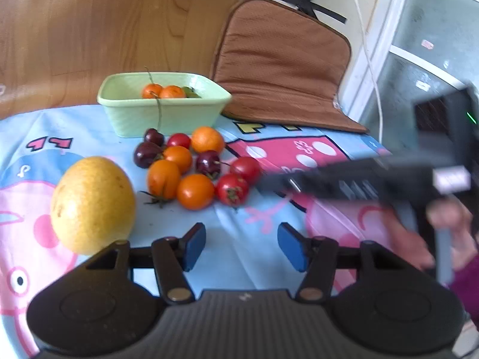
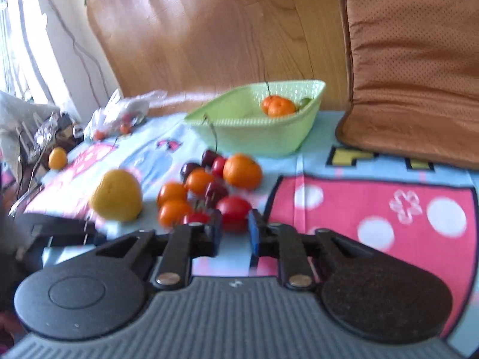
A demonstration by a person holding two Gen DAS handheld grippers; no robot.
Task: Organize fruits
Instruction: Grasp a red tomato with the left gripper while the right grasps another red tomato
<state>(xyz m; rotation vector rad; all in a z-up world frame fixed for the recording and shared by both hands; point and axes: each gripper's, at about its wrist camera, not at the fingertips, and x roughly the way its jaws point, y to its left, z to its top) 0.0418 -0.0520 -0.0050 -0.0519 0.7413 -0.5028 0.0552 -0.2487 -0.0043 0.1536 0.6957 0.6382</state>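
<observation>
A pale green basket (image 1: 167, 113) at the back of the table holds two small oranges (image 1: 163, 91); it also shows in the right wrist view (image 2: 263, 131). In front lies a cluster of orange tomatoes (image 1: 194, 191), red tomatoes (image 1: 233, 190) and dark cherries (image 1: 146, 154). A big yellow fruit (image 1: 92, 205) lies to the left. My left gripper (image 1: 242, 246) is open and empty, short of the cluster. My right gripper (image 2: 235, 233) has its jaws around a red tomato (image 2: 234, 214) on the cloth, pads beside it; in the left wrist view (image 1: 269, 181) it reaches in from the right.
A cartoon-print cloth (image 2: 374, 209) covers the table. A brown cushion (image 1: 284, 68) leans at the back right. A plastic bag with small fruit (image 2: 119, 116) and a lone orange fruit (image 2: 57, 158) lie at the far left. A wooden panel stands behind.
</observation>
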